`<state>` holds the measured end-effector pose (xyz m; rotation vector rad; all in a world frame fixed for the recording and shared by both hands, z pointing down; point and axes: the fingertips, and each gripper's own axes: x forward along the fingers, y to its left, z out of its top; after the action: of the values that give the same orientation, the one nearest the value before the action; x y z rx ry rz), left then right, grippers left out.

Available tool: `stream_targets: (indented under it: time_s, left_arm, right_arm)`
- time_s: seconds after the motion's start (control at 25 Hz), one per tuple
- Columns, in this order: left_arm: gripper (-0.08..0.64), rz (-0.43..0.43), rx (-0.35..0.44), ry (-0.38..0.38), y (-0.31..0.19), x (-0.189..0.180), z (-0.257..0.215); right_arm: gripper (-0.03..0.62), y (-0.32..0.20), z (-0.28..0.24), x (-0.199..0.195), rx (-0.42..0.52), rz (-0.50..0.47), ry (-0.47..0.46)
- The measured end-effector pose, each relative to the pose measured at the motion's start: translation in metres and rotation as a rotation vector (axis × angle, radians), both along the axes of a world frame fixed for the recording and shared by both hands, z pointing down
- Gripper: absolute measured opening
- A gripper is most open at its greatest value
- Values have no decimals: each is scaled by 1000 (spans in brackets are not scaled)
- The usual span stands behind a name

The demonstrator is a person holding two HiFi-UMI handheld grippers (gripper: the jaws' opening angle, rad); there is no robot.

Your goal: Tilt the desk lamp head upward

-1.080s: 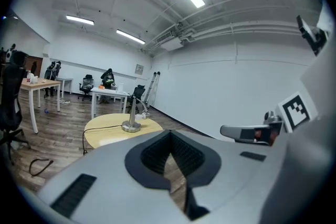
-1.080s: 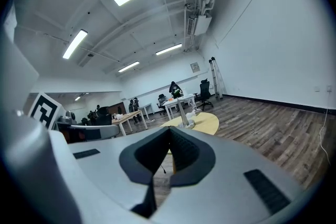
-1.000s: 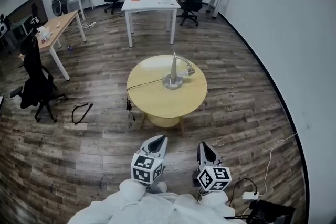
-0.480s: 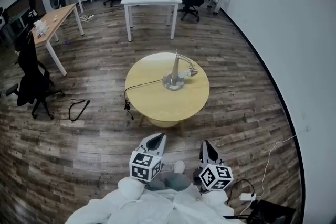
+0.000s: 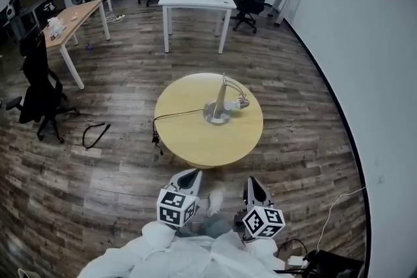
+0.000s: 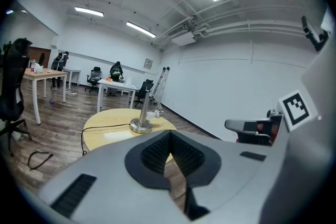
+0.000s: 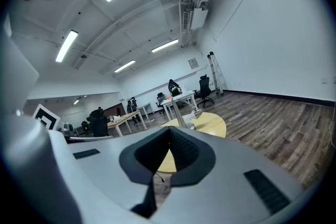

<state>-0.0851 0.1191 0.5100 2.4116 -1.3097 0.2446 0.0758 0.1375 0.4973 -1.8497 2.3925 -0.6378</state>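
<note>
Just right of the tabletop's (image 5: 189, 140) middle stands the desk lamp (image 5: 220, 106), its head (image 5: 242, 103) drooped low toward the right edge, well apart from your left gripper (image 5: 191, 174) and right gripper (image 5: 251, 183), both clamped shut on nothing, so nudging it with closed jaws may slide or topple it.

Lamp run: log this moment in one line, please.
lamp: on round table, head low, untouched | left gripper: shut, empty, short of table | right gripper: shut, empty, short of table
</note>
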Motion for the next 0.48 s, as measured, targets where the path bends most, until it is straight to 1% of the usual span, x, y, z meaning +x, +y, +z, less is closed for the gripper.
stream_targets:
  time_s: [0.28, 0.48]
  left_arm:
    - [0, -37, 3, -18, -70, 16, 0]
    - [0, -46, 3, -28, -119, 42, -2]
  right_arm:
    - [8, -76, 0, 21, 7, -34, -1]
    - [8, -129, -4, 51, 12, -34, -47]
